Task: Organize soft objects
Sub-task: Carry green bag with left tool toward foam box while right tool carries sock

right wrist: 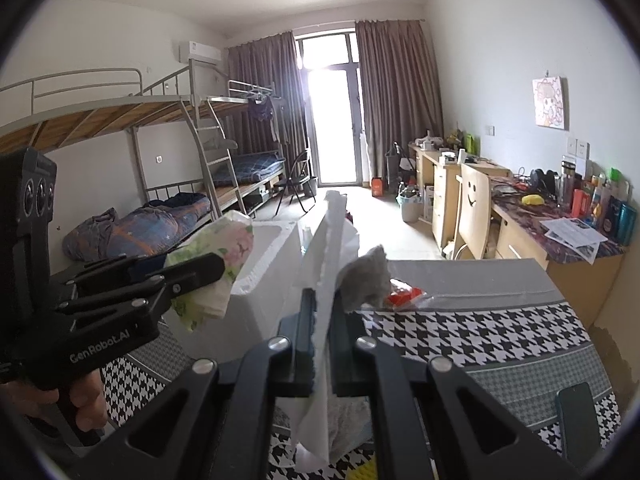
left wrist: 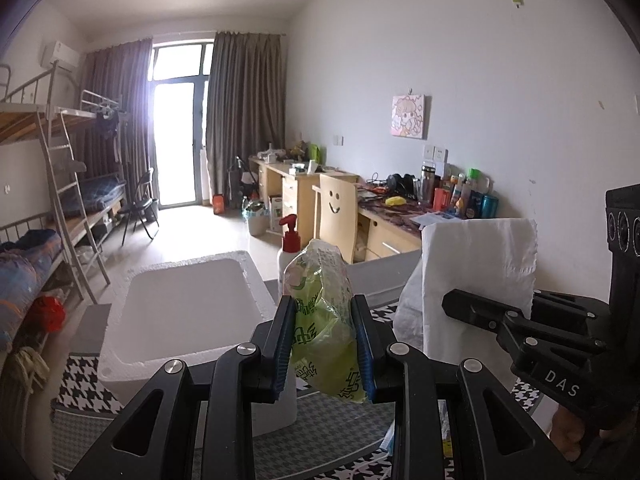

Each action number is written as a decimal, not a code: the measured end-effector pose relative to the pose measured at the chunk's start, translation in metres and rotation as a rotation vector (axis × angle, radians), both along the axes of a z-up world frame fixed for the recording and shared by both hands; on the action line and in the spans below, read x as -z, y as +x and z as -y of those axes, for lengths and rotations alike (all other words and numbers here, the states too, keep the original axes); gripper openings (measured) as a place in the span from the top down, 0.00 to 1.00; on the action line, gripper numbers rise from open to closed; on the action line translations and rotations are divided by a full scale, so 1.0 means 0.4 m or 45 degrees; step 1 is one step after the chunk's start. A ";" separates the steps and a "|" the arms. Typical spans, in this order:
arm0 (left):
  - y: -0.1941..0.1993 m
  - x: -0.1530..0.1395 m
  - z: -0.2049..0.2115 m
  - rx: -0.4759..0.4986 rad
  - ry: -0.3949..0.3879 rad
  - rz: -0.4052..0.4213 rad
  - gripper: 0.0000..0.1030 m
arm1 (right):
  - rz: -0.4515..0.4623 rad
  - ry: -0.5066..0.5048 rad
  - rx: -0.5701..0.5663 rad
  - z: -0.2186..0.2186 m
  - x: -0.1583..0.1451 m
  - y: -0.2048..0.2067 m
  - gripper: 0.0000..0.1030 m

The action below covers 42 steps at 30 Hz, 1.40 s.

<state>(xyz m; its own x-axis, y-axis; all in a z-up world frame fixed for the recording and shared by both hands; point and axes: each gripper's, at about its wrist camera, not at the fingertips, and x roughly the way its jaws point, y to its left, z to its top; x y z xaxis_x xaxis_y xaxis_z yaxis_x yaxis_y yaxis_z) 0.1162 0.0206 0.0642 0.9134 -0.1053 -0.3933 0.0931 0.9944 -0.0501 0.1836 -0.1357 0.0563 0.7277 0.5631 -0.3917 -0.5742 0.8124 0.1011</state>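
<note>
Crinkled green printed plastic tissue pack (left wrist: 324, 320), held off the surface, clamped between the blue-padded fingers (left wrist: 285, 344) of the left gripper (left wrist: 325, 346); pack stands upright, top poking above the fingertips. In the right wrist view the same pack shows a pink flower print.

White sheet of soft tissue paper (right wrist: 324, 280), pinched edge-on in the right gripper (right wrist: 323, 312), fingers closed tight on it; the sheet rises above the fingertips and hangs below them. From the left wrist view it reads as a broad white sheet hanging upright to the right of the pack.

Both items held up over the surface with the black-and-white houndstooth cloth (right wrist: 480, 332).

White foam box (left wrist: 184, 312), open top, sits on the cloth just left of and beyond the pack. White pump bottle with red head (left wrist: 289, 248) stands behind the pack, beside the box's far right corner.

Grey fuzzy lump (right wrist: 368, 280) lies on the cloth just right of the sheet, touching a red-and-clear plastic packet (right wrist: 404, 296).

Dark phone (right wrist: 578, 416) lies flat near the right edge of the cloth.

A hand (right wrist: 84, 400) grips the left gripper's handle.
</note>
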 end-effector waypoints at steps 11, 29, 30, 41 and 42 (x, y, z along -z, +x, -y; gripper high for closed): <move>0.003 -0.007 0.000 -0.004 0.018 0.011 0.71 | 0.008 -0.041 0.064 0.021 0.008 0.007 0.92; 0.030 -0.027 -0.054 -0.125 0.030 0.031 0.71 | -0.059 -0.041 0.087 0.034 0.042 0.029 0.92; 0.034 -0.029 -0.058 -0.133 0.032 0.032 0.71 | -0.062 -0.042 0.084 0.033 0.043 0.030 0.92; 0.060 -0.026 -0.111 -0.238 0.047 0.018 0.71 | -0.077 -0.061 0.081 0.028 0.052 0.043 0.92; 0.063 -0.026 -0.116 -0.253 0.053 0.018 0.71 | -0.078 -0.061 0.081 0.027 0.053 0.043 0.92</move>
